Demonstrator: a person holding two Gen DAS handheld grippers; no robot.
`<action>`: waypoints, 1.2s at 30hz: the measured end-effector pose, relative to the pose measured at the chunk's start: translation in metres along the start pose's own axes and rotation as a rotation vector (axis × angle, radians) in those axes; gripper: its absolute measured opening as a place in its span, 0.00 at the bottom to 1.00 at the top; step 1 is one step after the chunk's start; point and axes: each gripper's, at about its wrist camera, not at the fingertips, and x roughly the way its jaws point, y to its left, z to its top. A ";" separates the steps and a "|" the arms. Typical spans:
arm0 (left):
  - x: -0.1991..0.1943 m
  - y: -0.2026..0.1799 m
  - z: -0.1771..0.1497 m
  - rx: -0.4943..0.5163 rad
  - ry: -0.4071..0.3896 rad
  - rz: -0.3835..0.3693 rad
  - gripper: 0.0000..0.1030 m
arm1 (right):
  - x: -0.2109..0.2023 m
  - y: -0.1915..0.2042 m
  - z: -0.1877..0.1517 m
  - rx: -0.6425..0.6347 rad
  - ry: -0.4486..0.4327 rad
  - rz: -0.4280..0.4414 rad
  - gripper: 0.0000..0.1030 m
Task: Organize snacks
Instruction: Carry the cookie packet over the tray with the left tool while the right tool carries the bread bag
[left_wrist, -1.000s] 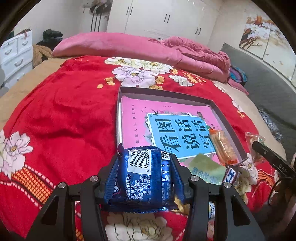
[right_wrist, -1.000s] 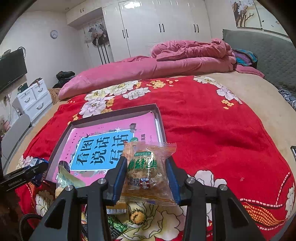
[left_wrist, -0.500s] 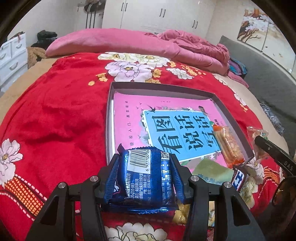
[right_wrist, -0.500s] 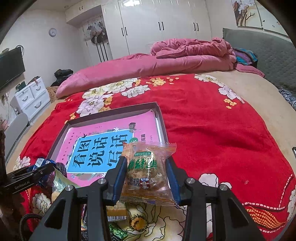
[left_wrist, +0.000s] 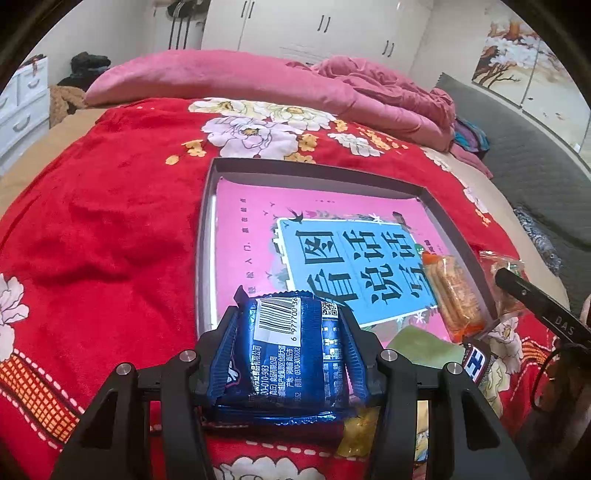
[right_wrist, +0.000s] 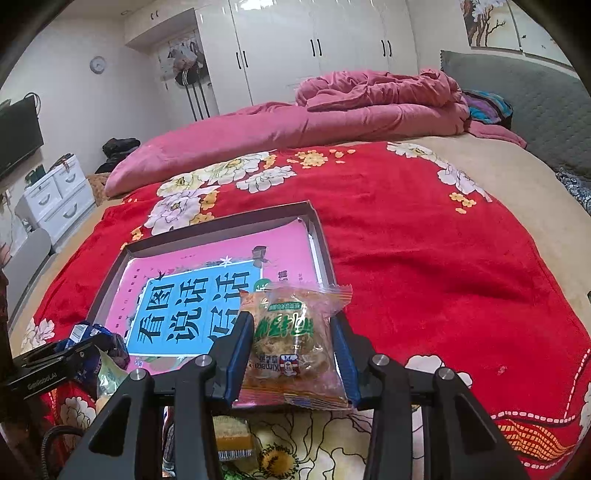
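My left gripper (left_wrist: 290, 325) is shut on a blue snack packet (left_wrist: 288, 350) with a barcode, held over the near left corner of a shallow grey box (left_wrist: 207, 221) lined with a pink and blue sheet. My right gripper (right_wrist: 293, 328) is shut on a clear packet of brownish pastry (right_wrist: 295, 339) with green print, held over the box's (right_wrist: 317, 236) near right corner. An orange cracker packet (left_wrist: 452, 295) lies inside the box at its right edge. A green packet (left_wrist: 424, 347) lies at the box's near edge.
The box sits on a red flowered blanket (left_wrist: 110, 221) on a bed. More loose snacks (right_wrist: 232, 439) lie on the blanket below the grippers. A pink duvet (right_wrist: 332, 114) is piled at the far side. White drawers (right_wrist: 55, 199) stand left of the bed.
Both grippers have moved a little forward toward the box, each still holding its packet. The box looks larger and nearer in both views.
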 end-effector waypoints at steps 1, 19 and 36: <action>0.000 -0.001 0.000 0.001 0.000 -0.003 0.52 | 0.001 0.000 0.000 0.005 0.002 0.002 0.42; 0.007 -0.010 0.005 0.022 -0.003 -0.052 0.52 | 0.024 0.007 -0.006 0.017 0.049 0.035 0.42; -0.002 0.012 0.003 -0.039 0.002 -0.002 0.52 | 0.025 -0.001 -0.006 0.045 0.041 0.017 0.42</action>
